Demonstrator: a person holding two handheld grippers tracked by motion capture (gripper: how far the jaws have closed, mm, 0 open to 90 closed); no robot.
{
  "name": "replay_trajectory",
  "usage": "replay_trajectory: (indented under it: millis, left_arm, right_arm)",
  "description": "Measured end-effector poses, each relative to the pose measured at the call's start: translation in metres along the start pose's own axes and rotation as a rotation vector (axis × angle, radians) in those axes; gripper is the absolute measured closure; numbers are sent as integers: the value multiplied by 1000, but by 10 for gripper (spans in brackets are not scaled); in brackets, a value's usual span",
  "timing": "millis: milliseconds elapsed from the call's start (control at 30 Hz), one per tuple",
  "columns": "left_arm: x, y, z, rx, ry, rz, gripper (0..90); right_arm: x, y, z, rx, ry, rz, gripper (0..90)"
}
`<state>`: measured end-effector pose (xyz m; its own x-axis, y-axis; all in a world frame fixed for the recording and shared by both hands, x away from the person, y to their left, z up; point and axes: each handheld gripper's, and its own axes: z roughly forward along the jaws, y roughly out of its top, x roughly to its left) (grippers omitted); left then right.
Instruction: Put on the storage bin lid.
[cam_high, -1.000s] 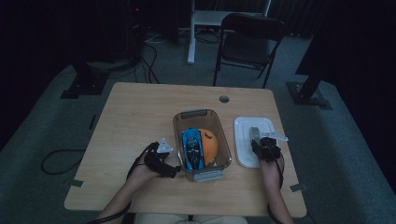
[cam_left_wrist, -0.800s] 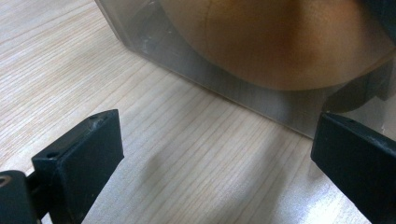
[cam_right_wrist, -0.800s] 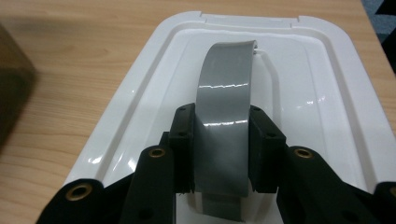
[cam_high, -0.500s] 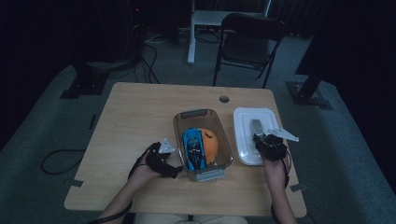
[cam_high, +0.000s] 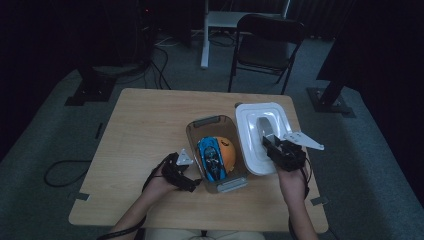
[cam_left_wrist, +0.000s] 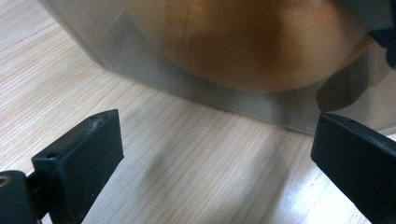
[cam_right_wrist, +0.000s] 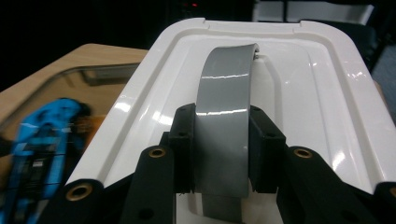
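Gripping the grey handle (cam_right_wrist: 223, 116) of the white lid (cam_high: 263, 135), the right tool (cam_high: 281, 152) has its jaws clamped on both edges of that arched strap, and the lid tilts up just right of the clear storage box (cam_high: 216, 152), its near edge by the tool and its far edge toward the chair (cam_high: 265, 42). The lid looks like light, stiff moulded plastic, glossy enough to be slippery on its flat faces, so the raised handle in the middle is the sensible place to hold; gripped there it should hang fairly balanced, though it may swing. Inside the box lie a blue toy car (cam_high: 211, 156) and an orange ball (cam_high: 226, 152) touching it. The left tool (cam_high: 182, 175) rests on the desk (cam_high: 140, 125) against the box's left wall, jaws spread wide and holding nothing, probably steadying the box for closing
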<state>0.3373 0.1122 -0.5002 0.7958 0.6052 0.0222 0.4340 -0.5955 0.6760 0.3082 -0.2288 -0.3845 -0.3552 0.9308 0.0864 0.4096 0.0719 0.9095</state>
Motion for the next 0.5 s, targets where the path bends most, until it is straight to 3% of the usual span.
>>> replay_trajectory:
  millis: [100,200,500]
  left_arm:
    - [-2,2,1,-4,-2,0,29]
    - [-4,3,2,-1,-3,12,29]
    - [0,-1,-2,-16,10,-12,29]
  right_arm:
    - [9,3,-1,-10,27,-12,675]
    - [25,10,1,-16,92,-31,675]
    - [59,12,20,19,192,-60,675]
